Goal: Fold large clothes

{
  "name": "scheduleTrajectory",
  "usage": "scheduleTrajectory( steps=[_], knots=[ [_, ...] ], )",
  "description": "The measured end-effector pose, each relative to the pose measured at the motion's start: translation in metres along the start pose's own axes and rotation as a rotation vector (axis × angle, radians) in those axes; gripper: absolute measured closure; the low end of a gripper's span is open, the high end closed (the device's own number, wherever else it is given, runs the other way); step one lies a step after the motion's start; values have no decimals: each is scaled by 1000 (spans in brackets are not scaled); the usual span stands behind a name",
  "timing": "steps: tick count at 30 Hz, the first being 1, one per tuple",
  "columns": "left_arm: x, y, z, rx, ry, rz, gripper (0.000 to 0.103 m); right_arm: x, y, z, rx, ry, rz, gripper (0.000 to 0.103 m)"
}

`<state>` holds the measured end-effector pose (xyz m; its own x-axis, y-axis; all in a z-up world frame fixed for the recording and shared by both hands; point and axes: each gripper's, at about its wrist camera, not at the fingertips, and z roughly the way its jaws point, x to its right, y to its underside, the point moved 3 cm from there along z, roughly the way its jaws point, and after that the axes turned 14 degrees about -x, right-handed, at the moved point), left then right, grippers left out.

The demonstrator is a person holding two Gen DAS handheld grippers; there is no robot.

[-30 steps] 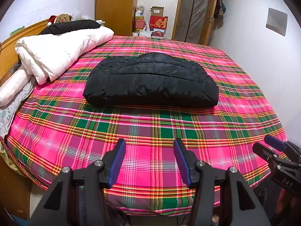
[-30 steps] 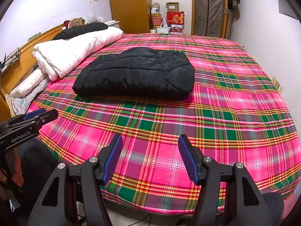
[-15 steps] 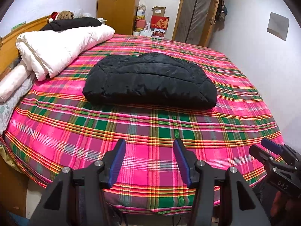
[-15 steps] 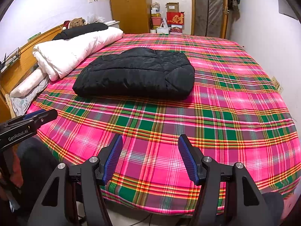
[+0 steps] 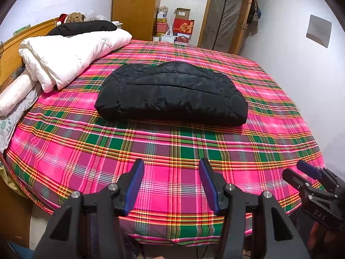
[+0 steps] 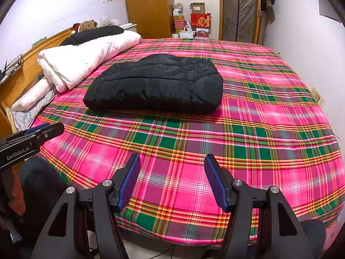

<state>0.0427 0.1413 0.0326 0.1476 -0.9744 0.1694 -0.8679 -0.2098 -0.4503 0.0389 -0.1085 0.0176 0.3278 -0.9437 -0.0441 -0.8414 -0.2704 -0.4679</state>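
A black quilted jacket (image 5: 172,92) (image 6: 155,84) lies folded into a thick bundle in the middle of the bed with the pink and green plaid sheet (image 5: 172,151) (image 6: 269,129). My left gripper (image 5: 171,169) hangs open over the bed's near edge, well short of the jacket, with nothing between its blue pads. My right gripper (image 6: 172,164) is open and empty too, above the near edge. Each gripper shows at the side of the other's view: the right one (image 5: 301,171) at the lower right, the left one (image 6: 46,129) at the left.
A rolled white duvet (image 5: 71,54) (image 6: 86,58) with a black pillow (image 5: 84,27) lies along the wooden headboard (image 5: 13,49) on the left. A wooden wardrobe (image 5: 134,6), boxes (image 5: 183,24) and a door (image 5: 228,15) stand beyond the bed. A white wall (image 5: 301,75) runs close along its right side.
In the left wrist view the scene has shifted slightly, the jacket sitting a little lower and nearer. The right wrist view is unchanged. Both grippers stay open.
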Motion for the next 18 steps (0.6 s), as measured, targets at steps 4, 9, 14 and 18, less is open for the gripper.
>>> scheduleTrajectory(
  steps=[4,9,14,18],
  knots=[
    [1,0,1,-7,0,4,48,0,0,0,3,1,-1,41],
    [1,1,2,-9,-7,-1,48,2,1,-3,10,7,-1,41],
    [0,2,0,3,-21,-8,48,2,1,-7,16,10,2,41],
    [0,2,-3,11,-26,-8,48,1,1,-10,22,10,-1,41]
  ],
)
